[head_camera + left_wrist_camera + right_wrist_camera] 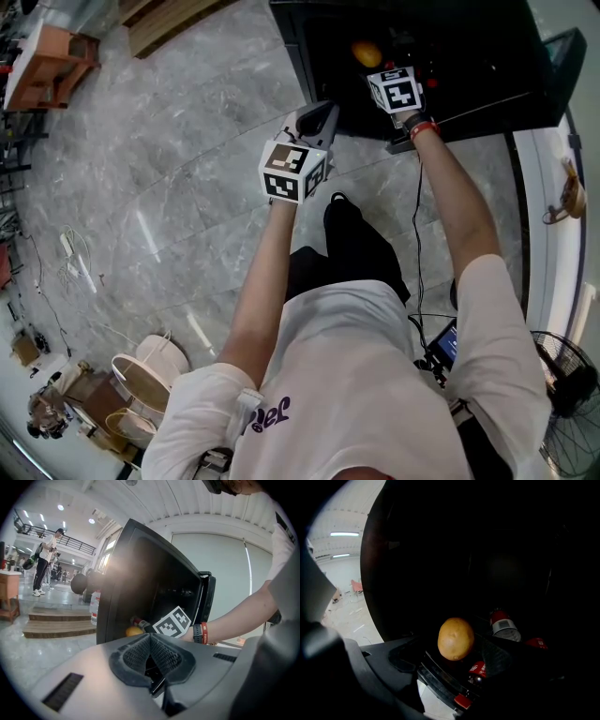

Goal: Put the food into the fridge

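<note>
Already the potato (456, 638) is inside the fridge (487, 56), low down by the front edge of its bottom level. It sits between the jaws of the right hand-held gripper (452, 657), which stand wide apart. Neither pad appears to press on it, so I judge it released and resting on the fridge rather than carried.

It looks firm, rounded and smooth-skinned, with some weight to it. It should not bruise easily, but it could roll once let go. If it needs shifting, the sound hold is across its broad middle with a pad on each long side, where the curve is flattest. A pinch near an end would probably squirt it out.

The fridge is dark inside. Behind the potato, toward the right, lies a red can (504, 623) with a pale label, with more red (536, 642) beyond it that I cannot identify.

The left hand-held gripper (151, 641) is outside the fridge, clenched on nothing.
</note>
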`<state>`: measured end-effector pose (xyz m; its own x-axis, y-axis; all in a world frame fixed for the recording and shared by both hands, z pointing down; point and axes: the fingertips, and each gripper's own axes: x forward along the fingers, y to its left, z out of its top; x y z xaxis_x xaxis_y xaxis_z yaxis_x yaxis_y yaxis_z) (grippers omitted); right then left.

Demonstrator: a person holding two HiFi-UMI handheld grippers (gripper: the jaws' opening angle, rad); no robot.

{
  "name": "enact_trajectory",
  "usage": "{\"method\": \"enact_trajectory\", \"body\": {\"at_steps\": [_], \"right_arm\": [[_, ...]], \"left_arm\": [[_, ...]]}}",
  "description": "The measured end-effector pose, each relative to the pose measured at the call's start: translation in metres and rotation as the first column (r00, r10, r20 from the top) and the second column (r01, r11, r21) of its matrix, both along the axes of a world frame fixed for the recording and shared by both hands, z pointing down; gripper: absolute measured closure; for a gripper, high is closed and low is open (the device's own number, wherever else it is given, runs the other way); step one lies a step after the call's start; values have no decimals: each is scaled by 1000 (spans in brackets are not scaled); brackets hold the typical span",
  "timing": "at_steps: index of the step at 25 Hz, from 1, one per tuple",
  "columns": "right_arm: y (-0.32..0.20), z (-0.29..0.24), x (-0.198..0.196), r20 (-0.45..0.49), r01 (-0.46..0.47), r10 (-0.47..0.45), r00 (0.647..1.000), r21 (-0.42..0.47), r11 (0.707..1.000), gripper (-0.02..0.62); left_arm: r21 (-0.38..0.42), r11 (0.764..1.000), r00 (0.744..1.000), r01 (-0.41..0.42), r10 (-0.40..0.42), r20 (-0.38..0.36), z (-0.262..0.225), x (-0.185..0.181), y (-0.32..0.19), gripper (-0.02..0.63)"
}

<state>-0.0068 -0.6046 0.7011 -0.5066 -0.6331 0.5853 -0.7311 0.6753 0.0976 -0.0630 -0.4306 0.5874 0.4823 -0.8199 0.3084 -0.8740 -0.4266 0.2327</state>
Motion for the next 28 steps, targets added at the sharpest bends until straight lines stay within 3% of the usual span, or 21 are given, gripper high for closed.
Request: {"method": "enact_trajectory", "body": {"at_steps": [8,28], "right_arm": [[21,-17,20,16,-76,77,997,-35,997,232],[113,-76,53,30,-156,160,987,-109,982,311]], "left_arm": [[-1,1000,1000,-16,16,-2,-19,10,15,588],[-54,997,998,-55,54,-11,-73,18,84,588]]}}
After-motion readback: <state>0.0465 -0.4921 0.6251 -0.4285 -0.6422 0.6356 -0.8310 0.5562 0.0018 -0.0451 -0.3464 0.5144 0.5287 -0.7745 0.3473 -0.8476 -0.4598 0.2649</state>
